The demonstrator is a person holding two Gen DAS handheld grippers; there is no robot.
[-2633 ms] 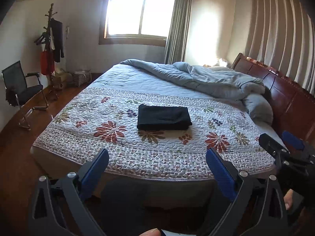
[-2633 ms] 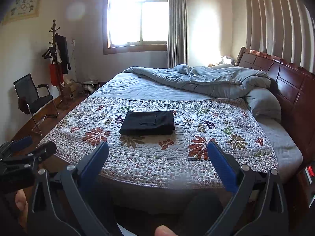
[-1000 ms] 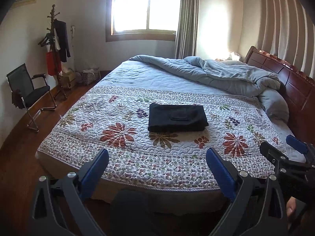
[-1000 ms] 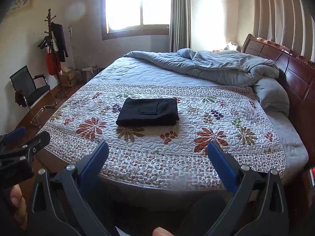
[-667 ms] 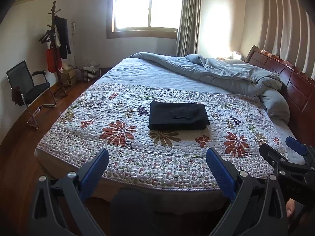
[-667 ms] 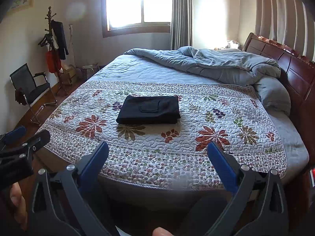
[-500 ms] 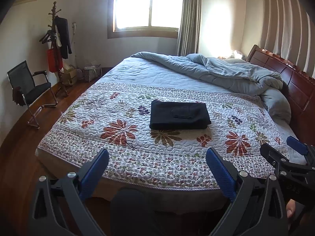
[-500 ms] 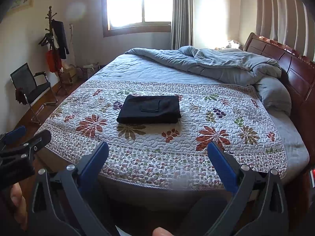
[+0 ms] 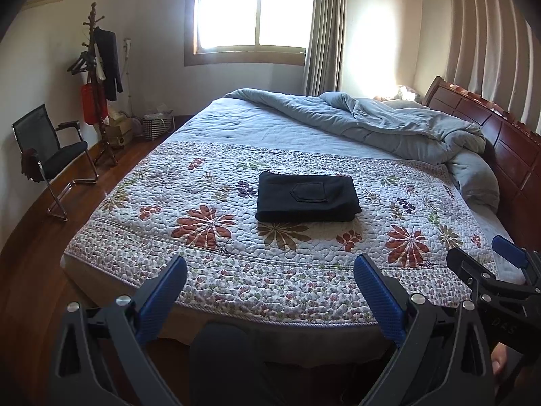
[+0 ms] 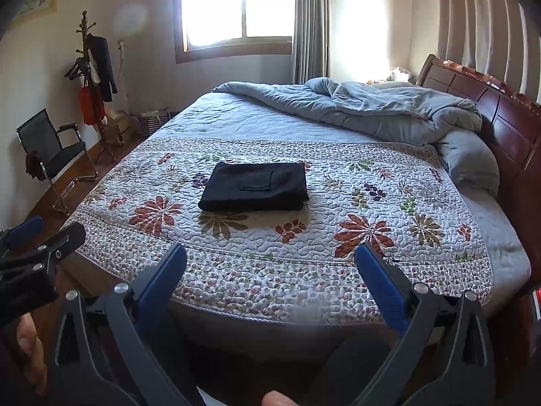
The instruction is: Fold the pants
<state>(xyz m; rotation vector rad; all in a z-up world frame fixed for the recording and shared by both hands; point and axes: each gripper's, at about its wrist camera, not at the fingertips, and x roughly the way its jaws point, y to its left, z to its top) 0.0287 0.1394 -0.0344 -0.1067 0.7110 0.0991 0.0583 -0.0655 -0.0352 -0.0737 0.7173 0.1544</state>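
Observation:
Black pants [image 9: 306,198] lie folded into a neat rectangle in the middle of the floral quilt [image 9: 209,253] on the bed, pocket side up; they also show in the right wrist view [image 10: 255,186]. My left gripper [image 9: 270,279] is open and empty, held back off the foot of the bed. My right gripper [image 10: 270,269] is open and empty too, beside it at the same distance. The right gripper shows at the right edge of the left wrist view [image 9: 487,264], and the left gripper at the left edge of the right wrist view [image 10: 40,237].
A rumpled grey duvet [image 9: 389,125] is piled at the far right by the wooden headboard [image 9: 507,138]. A black chair [image 9: 50,155] and a coat stand [image 9: 98,77] stand on the wooden floor at the left wall. A window [image 9: 253,10] is behind.
Both grippers have risen slightly and drifted, so the bed and folded pants sit a little lower and nearer in view. The pants have not moved. Both grippers stay open.

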